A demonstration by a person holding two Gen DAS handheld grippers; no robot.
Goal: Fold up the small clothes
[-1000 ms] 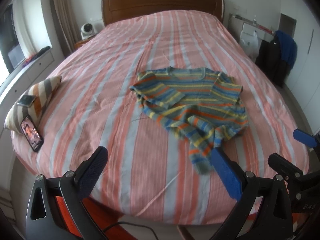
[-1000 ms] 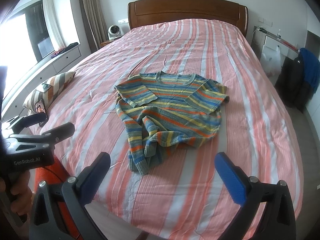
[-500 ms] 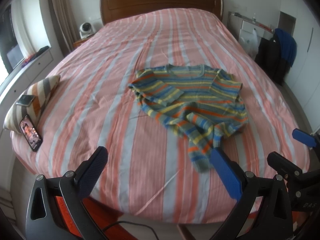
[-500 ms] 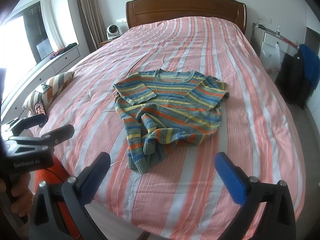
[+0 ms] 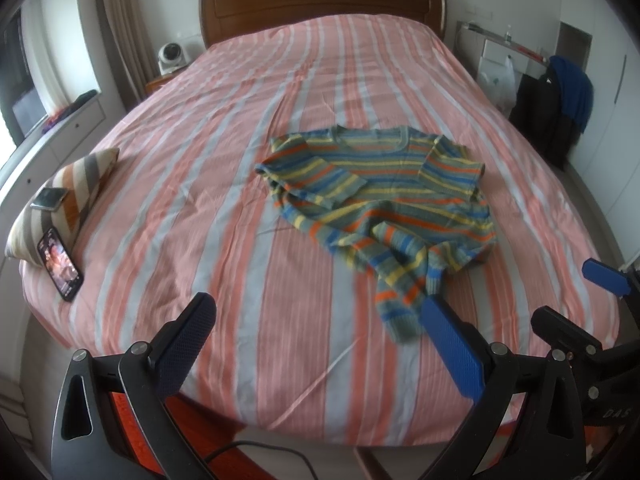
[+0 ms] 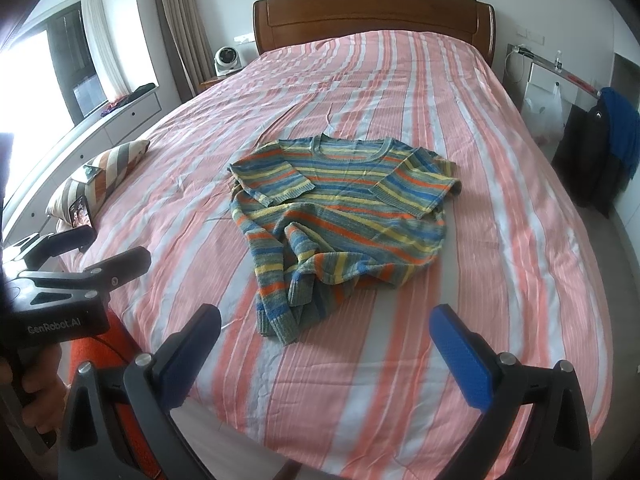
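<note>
Left wrist view: the left gripper [image 5: 320, 344] hangs with jaws spread wide and empty over the foot of the bed [image 5: 240, 184]; the sweater [image 5: 384, 208] lies rumpled mid-bed, a phone [image 5: 60, 264] near the edge.

Right wrist view: the right gripper [image 6: 324, 356] is likewise spread and empty, short of the sweater [image 6: 344, 216].

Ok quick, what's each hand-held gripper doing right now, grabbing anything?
Left hand-held gripper: open, holding nothing.
Right hand-held gripper: open, holding nothing.
The striped sweater lies untouched on the bed.
</note>
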